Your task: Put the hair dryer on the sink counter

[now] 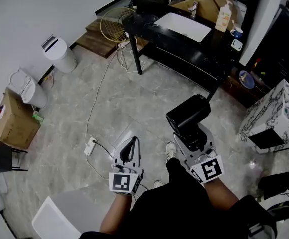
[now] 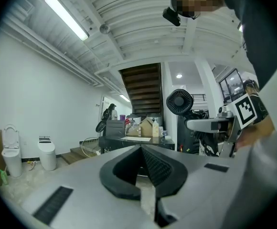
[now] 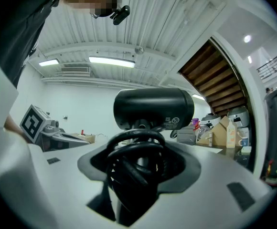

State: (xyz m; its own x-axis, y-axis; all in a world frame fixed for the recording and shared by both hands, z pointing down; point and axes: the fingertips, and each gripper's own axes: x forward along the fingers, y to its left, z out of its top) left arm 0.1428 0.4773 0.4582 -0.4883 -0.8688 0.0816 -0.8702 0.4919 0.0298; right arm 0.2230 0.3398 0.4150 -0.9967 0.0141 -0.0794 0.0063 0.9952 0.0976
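Currently the right gripper is clamped on the hair dryer, held above the floor at lower centre of the head view; the left gripper is closed on nothing. The coiled cord sits bunched between the right jaws, so in my judgement the dryer may slip or a loop may drop loose in carrying.
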